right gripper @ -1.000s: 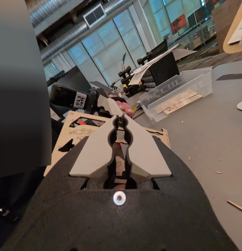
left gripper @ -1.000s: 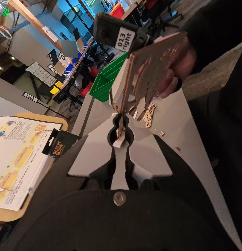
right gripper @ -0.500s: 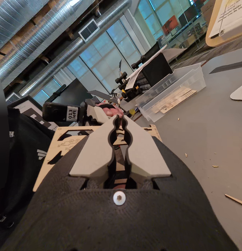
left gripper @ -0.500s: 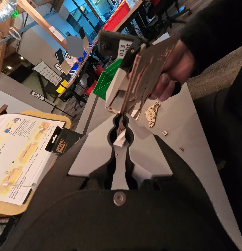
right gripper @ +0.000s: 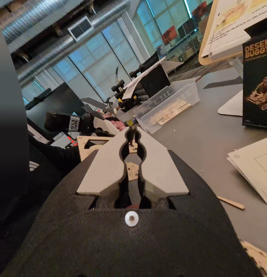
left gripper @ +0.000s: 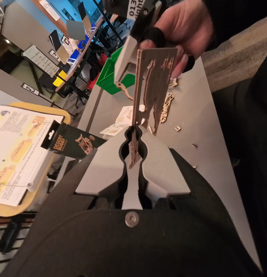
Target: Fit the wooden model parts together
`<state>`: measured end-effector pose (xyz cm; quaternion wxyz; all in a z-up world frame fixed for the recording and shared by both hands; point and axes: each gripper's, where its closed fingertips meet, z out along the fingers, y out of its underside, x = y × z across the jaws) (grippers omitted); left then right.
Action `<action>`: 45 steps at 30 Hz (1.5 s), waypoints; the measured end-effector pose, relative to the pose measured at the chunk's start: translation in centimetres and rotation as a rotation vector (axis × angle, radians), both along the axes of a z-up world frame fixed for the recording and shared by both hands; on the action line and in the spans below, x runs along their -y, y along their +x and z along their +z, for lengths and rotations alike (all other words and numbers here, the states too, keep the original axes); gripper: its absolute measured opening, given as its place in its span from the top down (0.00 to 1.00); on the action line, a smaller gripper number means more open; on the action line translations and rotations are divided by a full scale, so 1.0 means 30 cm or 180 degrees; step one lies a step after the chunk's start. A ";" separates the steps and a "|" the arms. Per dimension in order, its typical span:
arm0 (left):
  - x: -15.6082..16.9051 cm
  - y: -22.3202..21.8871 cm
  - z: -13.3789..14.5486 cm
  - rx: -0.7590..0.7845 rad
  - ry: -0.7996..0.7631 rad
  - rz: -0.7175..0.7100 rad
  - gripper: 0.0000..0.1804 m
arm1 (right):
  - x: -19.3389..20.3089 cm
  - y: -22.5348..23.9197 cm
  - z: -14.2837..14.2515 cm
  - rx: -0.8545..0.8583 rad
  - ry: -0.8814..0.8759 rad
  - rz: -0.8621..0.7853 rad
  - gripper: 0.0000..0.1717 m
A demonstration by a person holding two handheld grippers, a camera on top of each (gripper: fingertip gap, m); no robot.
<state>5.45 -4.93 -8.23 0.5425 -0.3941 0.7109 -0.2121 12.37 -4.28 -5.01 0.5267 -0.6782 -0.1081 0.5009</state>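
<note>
Plywood sheet (left gripper: pixel 156 84) clenched edge-on in left claw (left gripper: pixel 133 127); right claw (left gripper: pixel 119 83) pinches small curved part (left gripper: pixel 125 91) beside sheet; we pull it gently clear.

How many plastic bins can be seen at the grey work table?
2. A green bin stands at the far end of the table in the left wrist view; a clear bin holding wooden sheets sits on it in the right wrist view. Others may be hidden.

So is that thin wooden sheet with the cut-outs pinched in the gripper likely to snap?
Probably fragile: the wooden sheet is thin and full of cut-outs. It stands straight from the left gripper, so fairly stiff and likely light.
</note>
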 end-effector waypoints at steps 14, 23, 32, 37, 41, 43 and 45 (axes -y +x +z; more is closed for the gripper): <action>0.000 -0.032 -0.077 -0.0072 0.0146 0.0101 0.98 | 0.017 0.005 -0.585 0.2051 -0.1266 0.0054 0.98; -0.015 -0.032 -0.094 -0.0057 -0.0026 0.0147 0.98 | -0.011 0.042 -0.561 0.2619 -0.0652 -0.0210 0.99; -0.048 -0.014 -0.078 0.0135 -0.0323 0.0298 0.98 | 0.009 0.076 -0.438 0.2247 -0.0251 -0.0261 1.00; -0.083 0.009 -0.042 0.0445 -0.0900 0.0433 0.98 | 0.042 0.062 -0.335 0.1768 0.0061 -0.0169 0.88; -0.105 0.048 -0.032 0.0647 -0.1641 0.0500 0.98 | 0.060 0.010 -0.295 0.1502 0.0129 0.0036 0.74; -0.104 0.077 -0.039 0.0668 -0.2154 0.0472 0.98 | 0.054 -0.013 -0.274 0.1451 0.0232 0.0069 0.74; -0.113 0.105 -0.062 0.0618 -0.2625 0.0522 0.99 | 0.036 -0.024 -0.260 0.1341 0.0216 0.0062 0.78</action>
